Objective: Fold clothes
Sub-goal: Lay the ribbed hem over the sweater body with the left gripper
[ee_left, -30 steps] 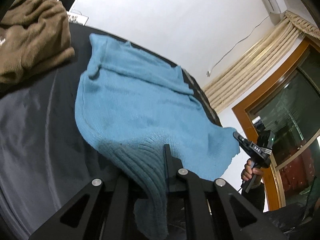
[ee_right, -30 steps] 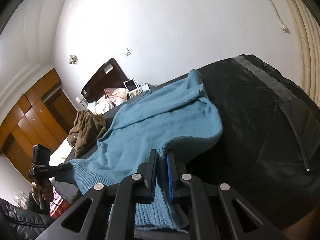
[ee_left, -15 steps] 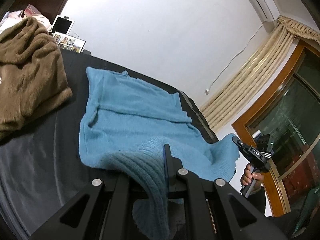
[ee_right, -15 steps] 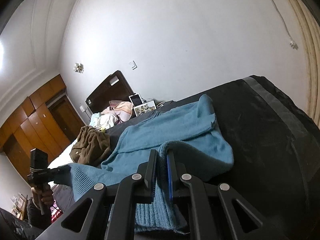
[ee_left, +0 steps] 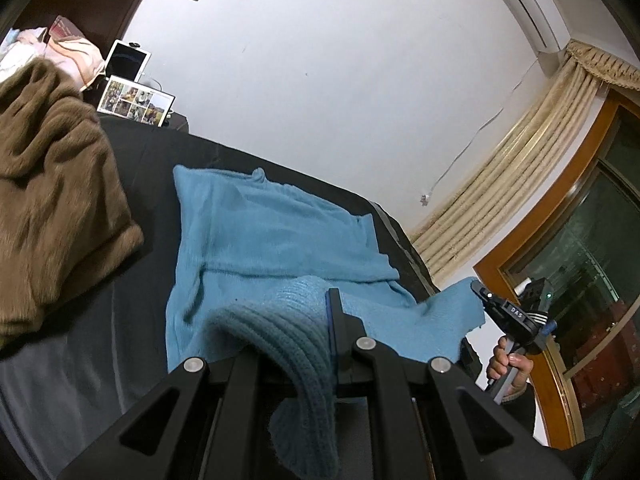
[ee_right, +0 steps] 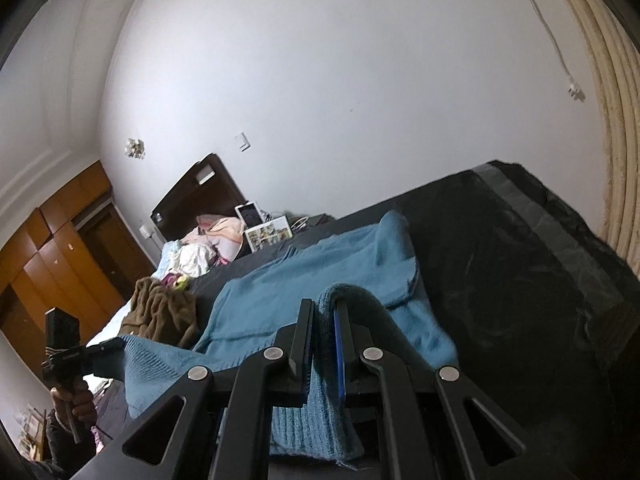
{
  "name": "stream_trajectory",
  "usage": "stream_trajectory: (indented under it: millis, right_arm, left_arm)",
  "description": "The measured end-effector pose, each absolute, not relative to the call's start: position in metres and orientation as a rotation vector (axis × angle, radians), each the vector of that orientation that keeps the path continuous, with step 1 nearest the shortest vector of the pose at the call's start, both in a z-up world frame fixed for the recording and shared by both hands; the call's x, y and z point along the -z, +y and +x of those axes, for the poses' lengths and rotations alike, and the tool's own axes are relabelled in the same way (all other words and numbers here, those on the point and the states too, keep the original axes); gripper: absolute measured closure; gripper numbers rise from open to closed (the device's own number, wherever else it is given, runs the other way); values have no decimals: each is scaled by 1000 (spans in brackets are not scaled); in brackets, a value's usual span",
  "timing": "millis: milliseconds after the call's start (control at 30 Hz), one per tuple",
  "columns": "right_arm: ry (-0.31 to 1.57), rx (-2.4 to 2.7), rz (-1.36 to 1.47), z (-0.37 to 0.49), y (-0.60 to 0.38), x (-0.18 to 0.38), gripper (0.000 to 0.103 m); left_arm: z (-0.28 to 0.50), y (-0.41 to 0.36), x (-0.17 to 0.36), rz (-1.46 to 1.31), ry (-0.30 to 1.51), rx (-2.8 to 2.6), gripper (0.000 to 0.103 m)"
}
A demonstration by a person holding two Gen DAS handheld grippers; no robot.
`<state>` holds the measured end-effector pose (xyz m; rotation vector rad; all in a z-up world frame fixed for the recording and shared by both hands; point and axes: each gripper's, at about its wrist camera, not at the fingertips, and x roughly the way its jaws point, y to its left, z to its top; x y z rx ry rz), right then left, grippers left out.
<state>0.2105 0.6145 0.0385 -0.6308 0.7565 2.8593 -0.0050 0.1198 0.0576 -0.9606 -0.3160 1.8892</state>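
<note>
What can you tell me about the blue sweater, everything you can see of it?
The blue sweater is a soft knit with a ribbed hem. Most of it lies spread on the dark bed, the far part flat. Its near hem is lifted off the bed, pinched at one corner by the left gripper and at the other by the right gripper, and it sags between them. A brown garment lies beside it, apart.

black hand-held gripper (ee_left: 320,320), silver screws

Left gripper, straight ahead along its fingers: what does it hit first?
Probably the blue sweater itself: the left gripper is shut on its ribbed hem, and the body lies spread on the black bed cover ahead. Depth is uncertain.
</note>
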Motion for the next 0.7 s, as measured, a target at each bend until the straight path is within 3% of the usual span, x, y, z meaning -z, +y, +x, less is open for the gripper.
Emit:
stream_trajectory:
  millis: [300,700]
  right_arm:
    - [751,-2795,-599,166,643,-57,93]
    - [760,-2745,-614,90,675,-63,93]
  left_arm:
    - [-53,153,-76,-945,-319,-1919,94]
    - [-136,199,-58,-1043,-349,-1951,94]
